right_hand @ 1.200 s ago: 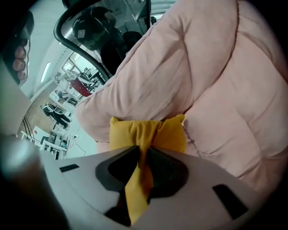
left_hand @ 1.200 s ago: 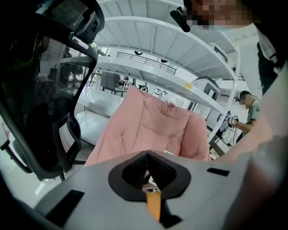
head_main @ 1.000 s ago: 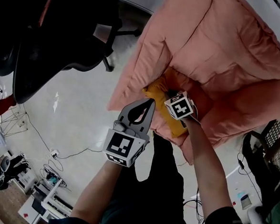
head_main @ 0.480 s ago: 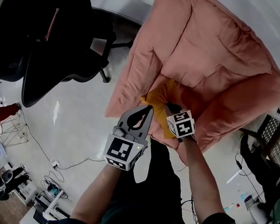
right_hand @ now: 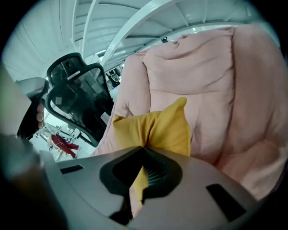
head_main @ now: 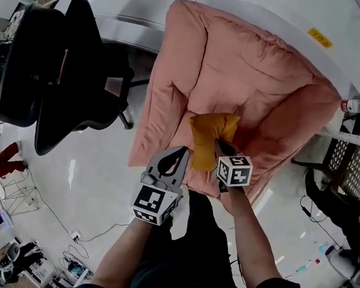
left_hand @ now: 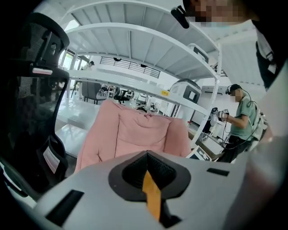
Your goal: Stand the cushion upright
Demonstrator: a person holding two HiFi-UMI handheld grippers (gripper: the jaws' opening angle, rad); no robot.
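The yellow cushion (head_main: 210,136) hangs bunched and roughly on end over the front of the pink padded lounge chair (head_main: 247,65). My right gripper (head_main: 220,147) is shut on the cushion's near edge. Its jaws have just been closing tighter, with yellow fabric pinched between them (right_hand: 145,149). The cushion (right_hand: 157,128) fans out beyond those jaws. My left gripper (head_main: 182,150) sits at the cushion's lower left edge with its jaws together. In the left gripper view a thin yellow strip shows between the jaws of the left gripper (left_hand: 147,153). The rest of the cushion is hidden there.
A black office chair (head_main: 68,77) stands left of the pink chair. A white metal frame (head_main: 287,18) runs behind the pink chair. A dark wire basket (head_main: 345,158) is at the right. Cables (head_main: 75,234) lie on the pale floor. A person (left_hand: 238,121) stands far off to the right.
The cushion has come up off the seat's front edge and turned from lying flat to hanging on end. Both grippers rose with it, and the right one rolled.
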